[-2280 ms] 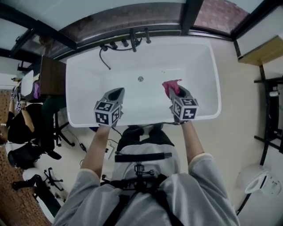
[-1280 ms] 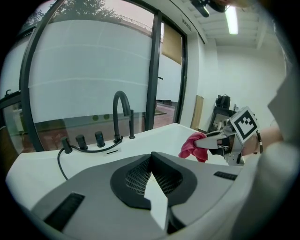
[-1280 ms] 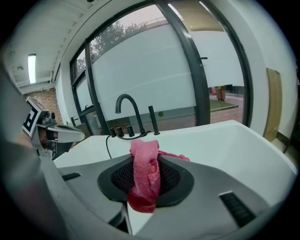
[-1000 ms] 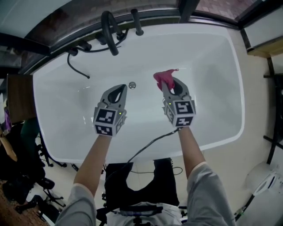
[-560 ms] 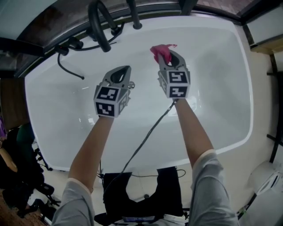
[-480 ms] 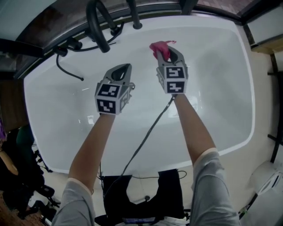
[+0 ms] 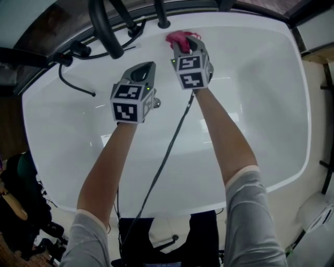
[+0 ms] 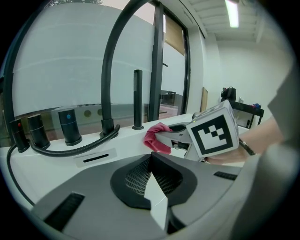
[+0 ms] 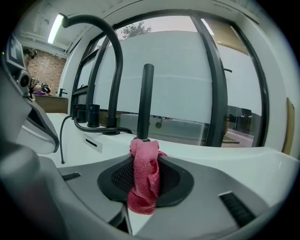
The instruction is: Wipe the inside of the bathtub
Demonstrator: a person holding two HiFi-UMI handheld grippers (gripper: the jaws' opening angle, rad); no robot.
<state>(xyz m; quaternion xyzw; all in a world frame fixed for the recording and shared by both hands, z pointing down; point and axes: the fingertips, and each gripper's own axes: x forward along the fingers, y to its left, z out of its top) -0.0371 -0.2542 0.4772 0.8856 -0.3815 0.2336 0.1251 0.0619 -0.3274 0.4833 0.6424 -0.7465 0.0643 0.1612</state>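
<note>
The right gripper is clamped on a pink cloth, held at the bathtub's far wall just below the black tap post. The basin's long axis runs left and right from there. The left gripper, jaws together and empty, hovers beside it.

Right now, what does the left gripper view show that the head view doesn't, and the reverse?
Left gripper view only: the left claw shut on nothing, and a ceiling light. Head view only: both forearms, the bathtub floor and the cable. Both: the pink cloth clamped in the right claw, by the black tap at the far rim.
</note>
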